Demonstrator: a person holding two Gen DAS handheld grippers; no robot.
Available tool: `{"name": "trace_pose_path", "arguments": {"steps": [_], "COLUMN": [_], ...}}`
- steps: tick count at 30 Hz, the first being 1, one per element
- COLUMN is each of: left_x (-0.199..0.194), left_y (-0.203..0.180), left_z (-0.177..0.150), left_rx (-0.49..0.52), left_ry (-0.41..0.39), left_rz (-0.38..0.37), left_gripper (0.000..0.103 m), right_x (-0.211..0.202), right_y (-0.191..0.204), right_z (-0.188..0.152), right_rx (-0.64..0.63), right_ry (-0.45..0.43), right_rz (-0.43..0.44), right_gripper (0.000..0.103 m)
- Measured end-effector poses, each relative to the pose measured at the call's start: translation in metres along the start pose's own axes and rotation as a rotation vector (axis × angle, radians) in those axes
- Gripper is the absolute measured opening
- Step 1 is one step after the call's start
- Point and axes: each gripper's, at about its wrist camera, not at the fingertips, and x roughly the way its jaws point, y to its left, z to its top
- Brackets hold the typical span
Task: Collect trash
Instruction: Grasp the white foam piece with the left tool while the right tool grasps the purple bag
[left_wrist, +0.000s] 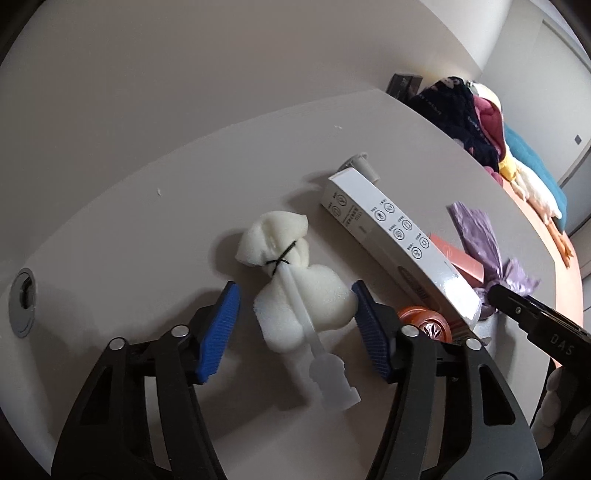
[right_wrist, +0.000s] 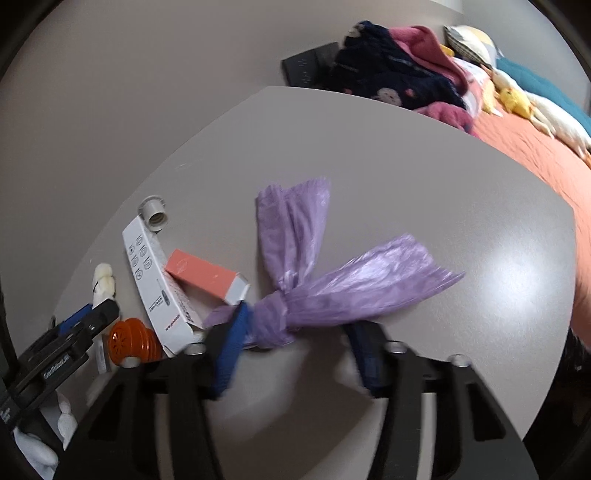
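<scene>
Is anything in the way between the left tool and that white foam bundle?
Nothing visible. The white foam bundle already lies between the open fingers of the left tool, with the tabletop bare around it.

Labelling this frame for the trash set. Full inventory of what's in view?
foam wad: 1, white, tied with black string on a clear plastic stem, table, between left gripper's pads
long box: 1, white, table centre
small box: 1, salmon, leaning on long box
cap: 1, orange, near end of long box
tube: 1, grey, far end of long box
bag: 1, purple, knotted, table
table: 1, grey
clothes pile: mixed colours, behind table
left gripper: black, blue pads, astride foam wad, right pad touching
right gripper: black, blue pads, at bag's knot
</scene>
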Motion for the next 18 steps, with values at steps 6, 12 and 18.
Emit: {"name": "trace_pose_path", "arguments": {"steps": [6, 12, 18], "left_x": [0.001, -0.002, -0.021], "left_y": [-0.002, 0.006, 0.006], "left_z": [0.000, -0.001, 0.000], "left_rx": [0.028, -0.016, -0.027], "left_ry": [-0.011, -0.022, -0.063], "left_rz": [0.007, -0.033, -0.052], "left_gripper": [0.048, 0.036, 0.035], "right_x": [0.001, -0.008, -0.022], "right_y": [-0.002, -0.001, -0.004], "right_z": [0.001, 0.000, 0.000], "right_rx": [0.014, 0.014, 0.015], "right_ry": [0.015, 0.008, -0.017], "right_rz": [0.068, 0.097, 0.106], "right_gripper": [0.023, 0.023, 0.023]}}
